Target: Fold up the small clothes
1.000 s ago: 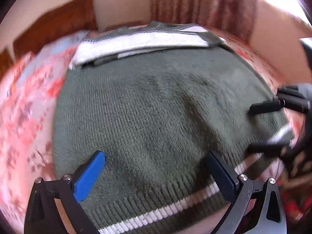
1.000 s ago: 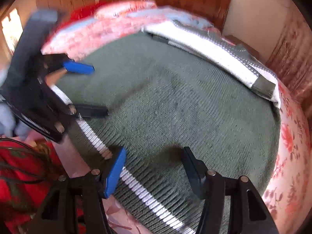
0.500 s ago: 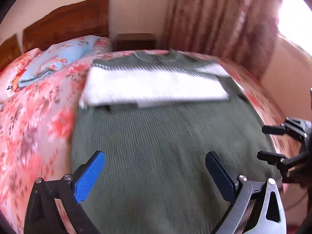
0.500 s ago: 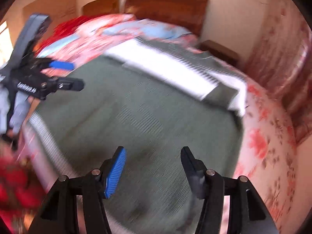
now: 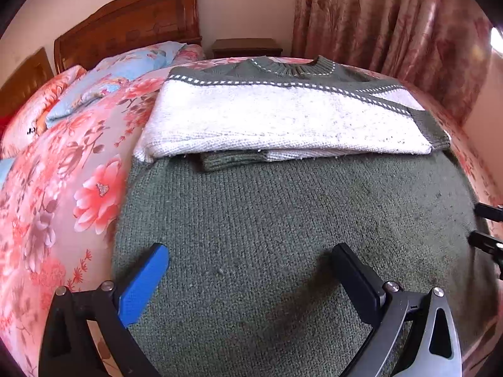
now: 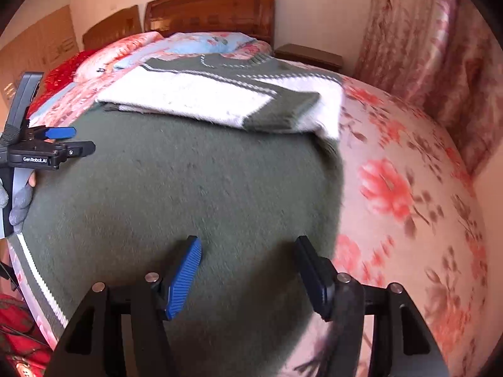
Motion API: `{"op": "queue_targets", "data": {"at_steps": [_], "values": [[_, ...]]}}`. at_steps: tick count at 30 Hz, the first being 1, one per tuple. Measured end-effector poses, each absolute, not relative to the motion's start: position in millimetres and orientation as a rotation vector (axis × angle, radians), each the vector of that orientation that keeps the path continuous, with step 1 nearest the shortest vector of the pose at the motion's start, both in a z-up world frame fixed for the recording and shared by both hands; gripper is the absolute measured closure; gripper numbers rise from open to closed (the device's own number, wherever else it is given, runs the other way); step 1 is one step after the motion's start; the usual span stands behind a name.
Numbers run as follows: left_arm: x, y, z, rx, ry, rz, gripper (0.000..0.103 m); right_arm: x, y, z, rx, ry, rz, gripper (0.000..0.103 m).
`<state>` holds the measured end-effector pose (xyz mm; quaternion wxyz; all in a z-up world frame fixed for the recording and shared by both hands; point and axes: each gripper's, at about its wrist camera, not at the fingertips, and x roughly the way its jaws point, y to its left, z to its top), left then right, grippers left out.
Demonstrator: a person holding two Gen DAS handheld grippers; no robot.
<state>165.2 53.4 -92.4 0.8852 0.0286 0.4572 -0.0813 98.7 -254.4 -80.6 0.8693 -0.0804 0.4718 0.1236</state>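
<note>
So the green sweater (image 5: pixel 283 220) is flat on the floral bedspread (image 5: pixel 63 188), lying straight ahead of and under both tongs, long axis running away toward the collar; sleeves (image 5: pixel 283 122) already folded across the far end. Left gripper (image 5: pixel 248 282) sits over the near left part, right gripper (image 6: pixel 248 270) over the right side edge, so right's nearer that edge; both tilt steeply down, jaws spread, pinching nothing; the right's have just widened a bit. Next is probably grabbing the hem.

One green-and-white knitted sweater (image 5: pixel 283 207), one floral pink bedspread (image 5: pixel 63 194), two black two-finger grippers (image 5: pixel 251 270) (image 6: pixel 248 264), one brown nightstand (image 5: pixel 246 47).
</note>
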Motion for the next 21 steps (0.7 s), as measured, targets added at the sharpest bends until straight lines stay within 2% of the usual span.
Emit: {"op": "queue_targets", "data": {"at_steps": [6, 12, 21], "values": [[166.8, 56.1, -93.1, 0.054, 0.951, -0.171, 0.0, 92.9, -208.9, -69.9, -0.122, 0.954, 0.359, 0.04], [168.8, 55.5, -93.9, 0.055, 0.952, -0.172, 0.0, 94.0, -148.7, -86.0, -0.297, 0.956, 0.423, 0.04], [168.1, 53.5, -93.5, 0.054, 0.951, -0.171, 0.0, 72.6, -196.9, -83.0, -0.248, 0.986, 0.399, 0.04]]}}
